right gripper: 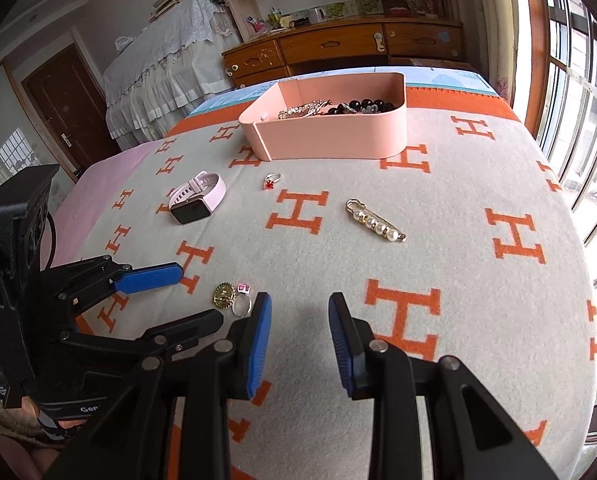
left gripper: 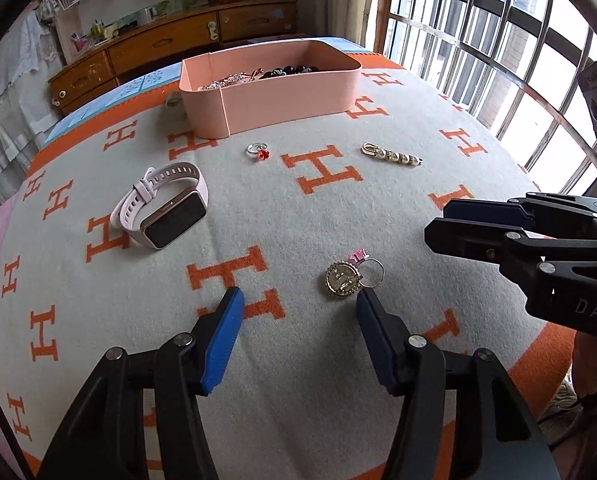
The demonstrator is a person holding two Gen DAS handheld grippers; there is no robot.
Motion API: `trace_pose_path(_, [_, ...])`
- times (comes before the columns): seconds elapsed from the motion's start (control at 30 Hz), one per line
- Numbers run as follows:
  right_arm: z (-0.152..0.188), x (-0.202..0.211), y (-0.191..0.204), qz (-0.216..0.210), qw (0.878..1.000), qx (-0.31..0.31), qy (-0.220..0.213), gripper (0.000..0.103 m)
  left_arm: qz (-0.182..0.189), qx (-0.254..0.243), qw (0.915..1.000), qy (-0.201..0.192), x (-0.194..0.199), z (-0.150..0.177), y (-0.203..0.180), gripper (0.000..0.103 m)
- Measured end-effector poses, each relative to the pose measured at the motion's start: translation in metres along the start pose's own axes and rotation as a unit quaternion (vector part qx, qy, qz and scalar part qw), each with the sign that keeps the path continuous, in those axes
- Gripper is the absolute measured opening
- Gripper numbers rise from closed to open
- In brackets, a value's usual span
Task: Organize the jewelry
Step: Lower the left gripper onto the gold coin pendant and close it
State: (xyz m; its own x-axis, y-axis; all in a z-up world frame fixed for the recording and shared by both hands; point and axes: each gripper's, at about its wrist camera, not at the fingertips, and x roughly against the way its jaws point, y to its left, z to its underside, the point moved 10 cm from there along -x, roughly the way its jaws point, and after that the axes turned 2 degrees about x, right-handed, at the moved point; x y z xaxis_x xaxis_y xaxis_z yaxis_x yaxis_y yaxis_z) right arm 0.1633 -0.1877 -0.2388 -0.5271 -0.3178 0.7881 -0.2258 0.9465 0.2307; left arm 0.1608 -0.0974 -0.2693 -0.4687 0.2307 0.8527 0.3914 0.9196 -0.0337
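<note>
A pink jewelry box (left gripper: 282, 100) (right gripper: 338, 136) at the far side of the blanket holds black beads and a gold chain. On the blanket lie a pink smartwatch (left gripper: 162, 208) (right gripper: 196, 198), a red-stone ring (left gripper: 258, 151) (right gripper: 271, 181), a pearl brooch pin (left gripper: 392, 155) (right gripper: 374, 221), and a gold medallion (left gripper: 341, 280) (right gripper: 223, 296) touching a silver ring with a pink charm (left gripper: 372, 270) (right gripper: 242, 304). My left gripper (left gripper: 298, 300) (right gripper: 196, 294) is open, just in front of the medallion and ring. My right gripper (right gripper: 298, 304) (left gripper: 434, 222) is open and empty, right of them.
The orange-and-grey H-patterned blanket (left gripper: 318, 208) (right gripper: 438, 280) covers the surface. A wooden drawer unit (left gripper: 170, 46) (right gripper: 338, 48) stands behind it. Barred windows (left gripper: 498, 40) run along the right.
</note>
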Motion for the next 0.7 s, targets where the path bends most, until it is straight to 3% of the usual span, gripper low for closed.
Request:
trace_pose_path(0.23, [0.000,-0.001,-0.007,-0.001,1.000,-0.009,0.001,0.030,-0.003,0.000,1.0000,-0.005,-0.006,-0.010,-0.002,0.052])
trace_pose_path(0.5, [0.000,-0.001,-0.018,0.000,1.000,-0.023,0.000,0.030,-0.006,0.007,0.9999,-0.014,-0.006,-0.012,0.001,0.032])
trace_pose_path(0.7, [-0.001,-0.002,-0.023,0.001,1.000,-0.028,0.000,0.030,-0.007,0.008,0.9998,-0.018,-0.002,-0.007,0.003,0.032])
